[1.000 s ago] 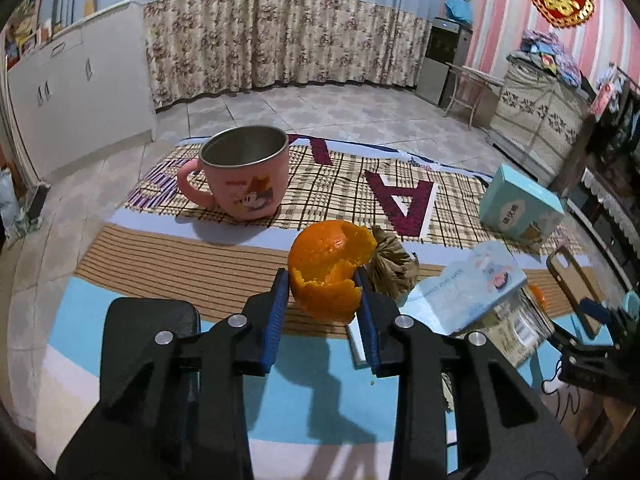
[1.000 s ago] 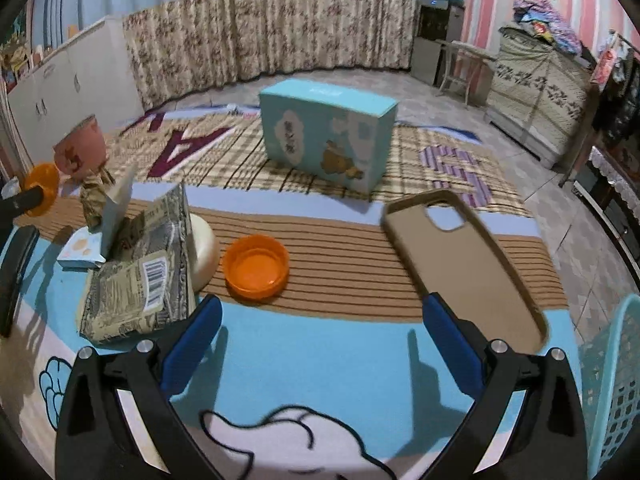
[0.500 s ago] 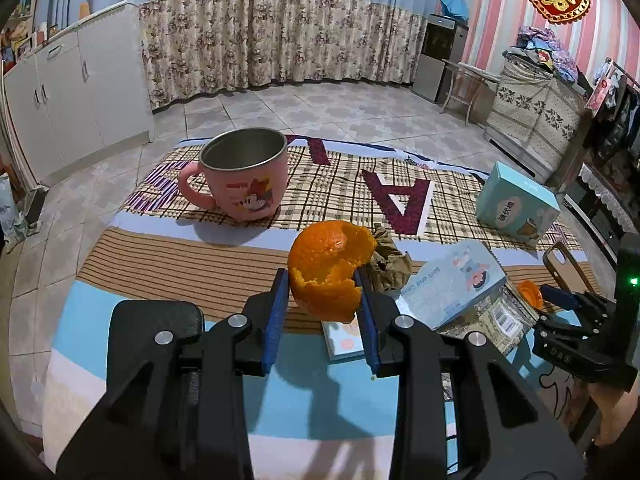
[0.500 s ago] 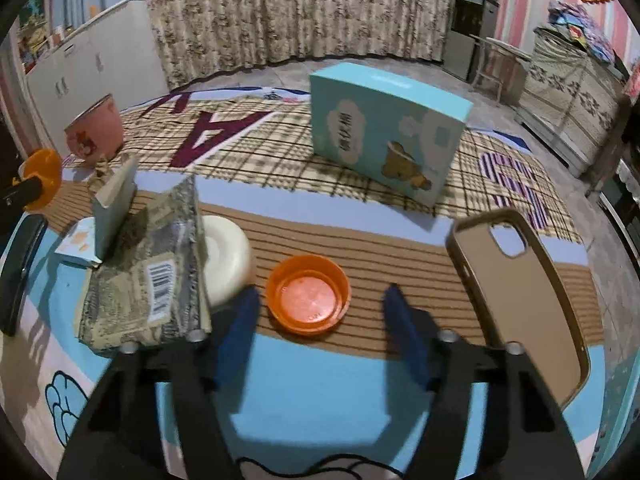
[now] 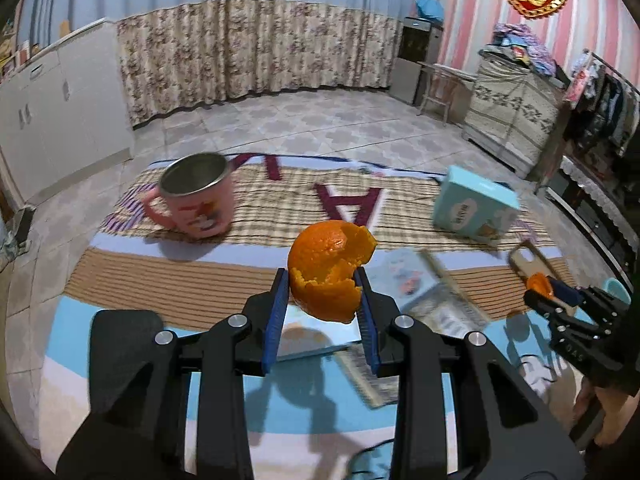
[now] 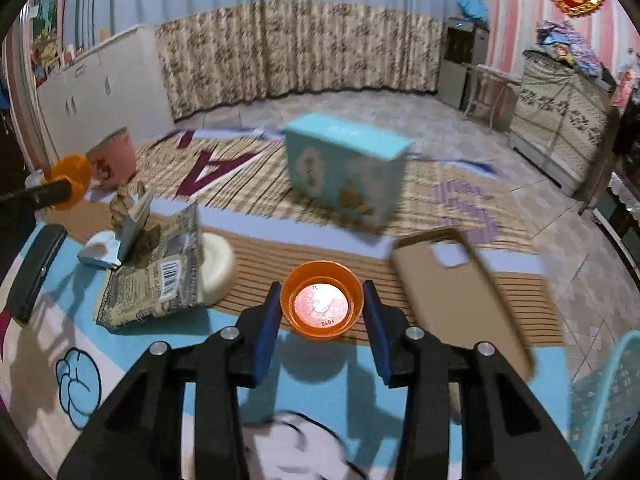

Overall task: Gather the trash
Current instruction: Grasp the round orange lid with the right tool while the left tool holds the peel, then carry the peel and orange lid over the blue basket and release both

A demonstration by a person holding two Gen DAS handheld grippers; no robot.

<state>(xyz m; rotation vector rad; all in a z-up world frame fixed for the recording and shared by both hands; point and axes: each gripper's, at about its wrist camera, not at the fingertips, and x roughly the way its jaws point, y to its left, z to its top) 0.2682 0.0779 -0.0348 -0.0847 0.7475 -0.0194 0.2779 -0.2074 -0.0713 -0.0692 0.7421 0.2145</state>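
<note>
Your left gripper point(image 5: 322, 300) is clamping a torn orange peel point(image 5: 329, 268), a dimpled, ragged-edged shell pinched between the ribbed blue pads and riding clear above the mat. Your right gripper point(image 6: 321, 312) is closing its jaws on a round orange plastic cap point(image 6: 321, 300), a smooth, shallow cup with its hollow side up; both pads are already touching its rim, and it looks lifted off the mat, though blur is making that hard to confirm.

Below you, the mat point(image 6: 280, 384) is a soft printed cloth with sky-blue bands, brown stripes, a plaid section and large letters. A glossy light-blue carton point(image 6: 346, 172) is standing on the plaid. A tan phone case point(image 6: 456, 292) is lying flat just right of the cap, and a crinkled printed wrapper point(image 6: 160, 276) is leaning over a pale round disc point(image 6: 218, 266) to the left. A pink mug point(image 5: 196, 204) with a metal lining is sitting at the far left. A turquoise lattice basket point(image 6: 604, 400) is showing at the right edge. Beyond the mat, the floor is tiled, floral curtains are hanging along the back wall, and pink striped wallpaper is covering the right side.

Compared with a second ago, your right jaws have gone from wide open over the mat to pinching the cap. Your left grip on the peel is unchanged, though the crumpled brown paper beside it has dropped out of that view.
</note>
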